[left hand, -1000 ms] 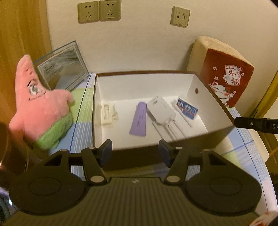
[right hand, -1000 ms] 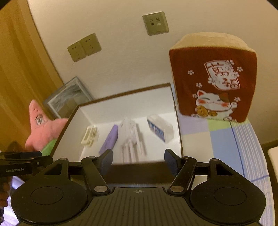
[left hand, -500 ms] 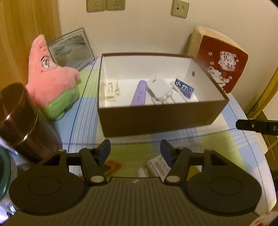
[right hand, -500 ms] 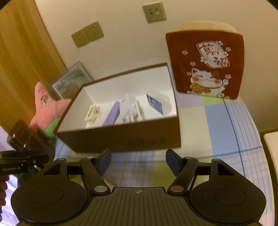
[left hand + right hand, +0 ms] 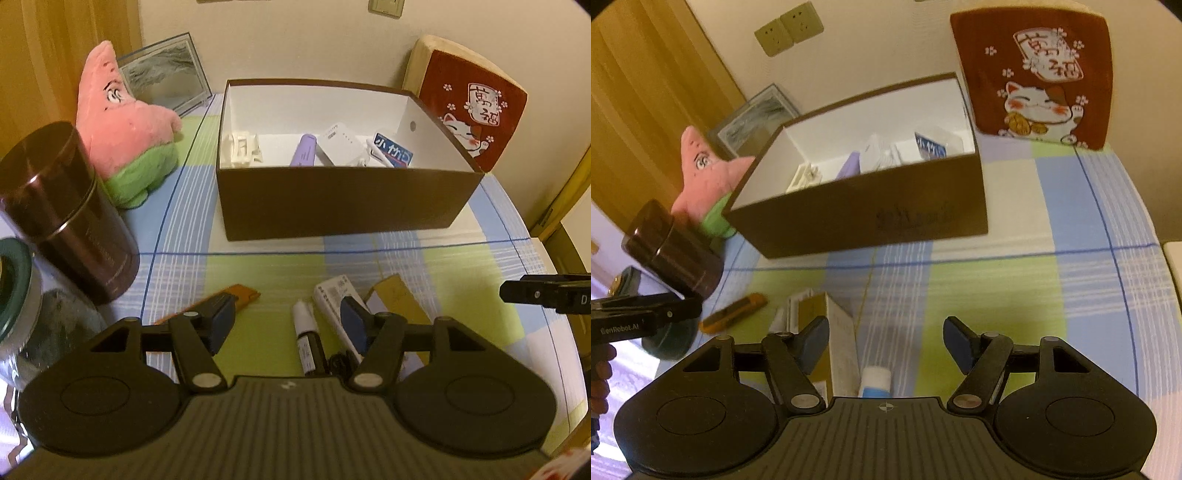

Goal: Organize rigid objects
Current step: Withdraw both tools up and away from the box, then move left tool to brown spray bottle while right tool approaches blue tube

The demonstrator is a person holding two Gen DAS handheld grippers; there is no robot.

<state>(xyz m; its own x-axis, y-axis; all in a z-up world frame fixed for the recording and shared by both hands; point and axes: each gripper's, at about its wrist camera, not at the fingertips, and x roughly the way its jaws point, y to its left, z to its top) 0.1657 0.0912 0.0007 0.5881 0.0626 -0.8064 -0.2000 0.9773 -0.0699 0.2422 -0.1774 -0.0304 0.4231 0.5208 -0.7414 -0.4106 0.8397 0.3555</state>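
Both the left gripper (image 5: 286, 319) and the right gripper (image 5: 884, 341) hang spread and empty over the table (image 5: 266, 273); the brown box (image 5: 343, 201) sits at twelve o'clock.

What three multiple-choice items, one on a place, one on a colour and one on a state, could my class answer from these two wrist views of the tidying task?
1. Where does the pink star plush sit?
A. inside the box
B. on the cloth beside the brown box's left wall
C. on top of the red cushion

2. What colour is the slim bar lying in the box between the white pieces?
A. purple
B. black
C. orange

3. How does the left gripper stand?
A. shut on the white marker
B. shut on the dark canister
C. open, holding nothing

Key: 1 B, the plush stands outside the box, next to the dark canister. 2 A, it shows lilac against the white lining. 3 C, the pads stand apart and the white marker lies on the cloth below them.
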